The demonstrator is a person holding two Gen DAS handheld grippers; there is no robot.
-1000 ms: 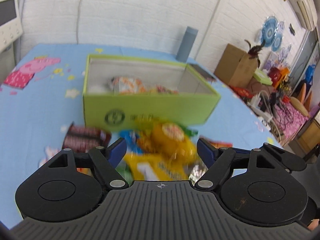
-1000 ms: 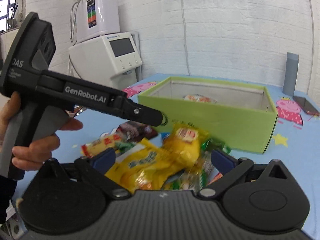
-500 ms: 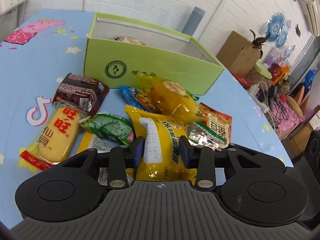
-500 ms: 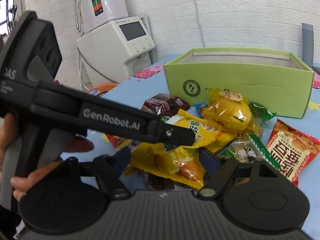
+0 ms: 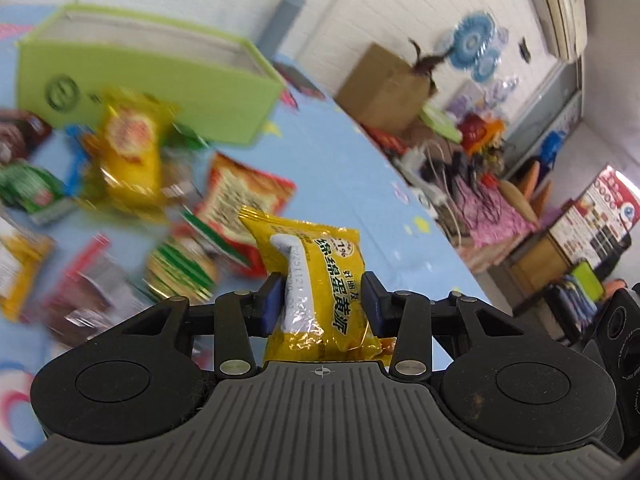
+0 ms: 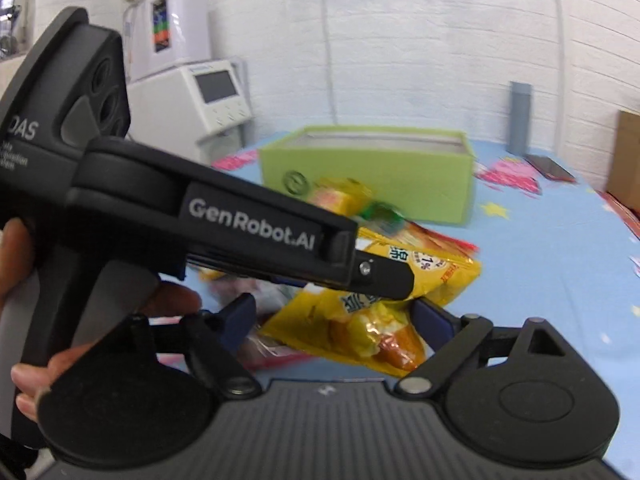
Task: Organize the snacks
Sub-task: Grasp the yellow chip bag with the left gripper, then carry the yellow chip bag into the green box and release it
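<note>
My left gripper (image 5: 320,302) is shut on a yellow egg-yolk-pie packet (image 5: 320,272), raised clear of the blue tablecloth, though its jaws are opening slightly. In the right wrist view the left gripper (image 6: 394,284) crosses from the left with that packet (image 6: 372,328) hanging from it. My right gripper (image 6: 336,312) straddles the packet's lower end; its jaws are opening and the pads stand clear of the wrapper. The green box (image 5: 152,80) (image 6: 380,172) stands open behind. Loose snacks lie before it: a yellow bag (image 5: 132,148), a red-orange packet (image 5: 240,196), a green packet (image 5: 24,192).
A grey bottle (image 6: 520,120) and a phone (image 6: 550,168) sit behind the box. White machines (image 6: 192,100) stand at the table's far left. A cardboard box (image 5: 384,84) and cluttered goods lie beyond the table's right edge. A hand (image 6: 36,380) grips the left tool.
The left gripper closed on the yellow packet and carried it up and to the right, away from the pile. The right gripper narrowed around the packet, then widened again.
</note>
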